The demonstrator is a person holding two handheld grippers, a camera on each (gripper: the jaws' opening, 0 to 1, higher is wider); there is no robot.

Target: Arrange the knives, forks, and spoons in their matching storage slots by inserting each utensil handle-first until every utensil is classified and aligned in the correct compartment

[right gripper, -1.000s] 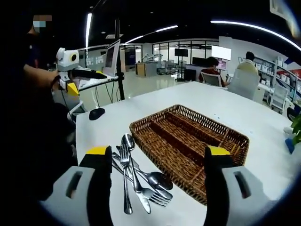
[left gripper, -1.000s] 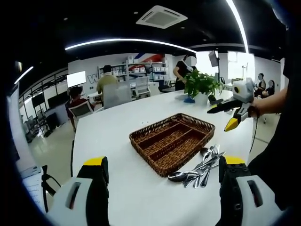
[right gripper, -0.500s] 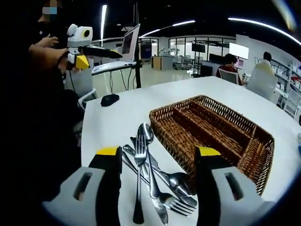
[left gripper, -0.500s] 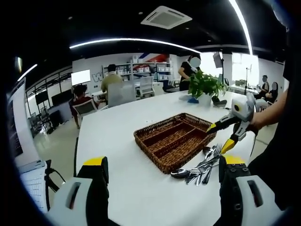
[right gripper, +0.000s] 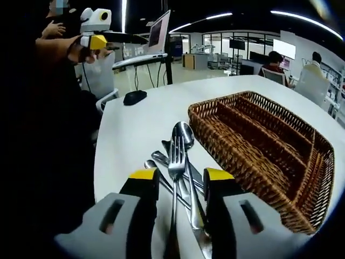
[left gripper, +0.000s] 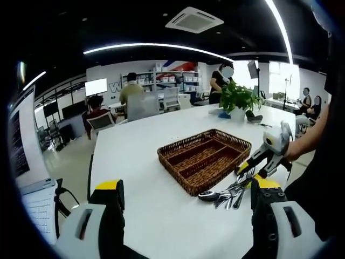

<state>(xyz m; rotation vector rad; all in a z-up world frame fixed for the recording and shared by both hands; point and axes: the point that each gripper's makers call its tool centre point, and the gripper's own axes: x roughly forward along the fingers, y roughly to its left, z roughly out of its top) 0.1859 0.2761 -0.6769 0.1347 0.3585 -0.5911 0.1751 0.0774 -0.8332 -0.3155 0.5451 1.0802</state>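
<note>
A heap of steel utensils point(right gripper: 180, 162) lies on the white table beside a brown wicker basket point(right gripper: 237, 156) with three long slots. On top of the heap a fork point(right gripper: 176, 156) points away, and a spoon point(right gripper: 185, 135) lies next to it. My right gripper point(right gripper: 180, 175) is low over the heap, its jaws narrowed either side of the fork's handle with a gap still showing. In the left gripper view the right gripper point(left gripper: 257, 164) hovers over the utensils point(left gripper: 226, 195) near the basket point(left gripper: 205, 156). My left gripper point(left gripper: 188, 189) stands wide open, holding nothing, well back from the heap.
A black mouse point(right gripper: 133, 97) and a laptop on a stand point(right gripper: 161, 38) are beyond the table's near end. A potted plant point(left gripper: 237, 97) stands at the far side. A person's hand holds the left gripper point(right gripper: 108, 39) up high. People sit at desks behind.
The right gripper has come down and forward onto the utensil heap and its jaws have narrowed around the fork's handle. The left gripper has stayed open, its view shifting slightly.
</note>
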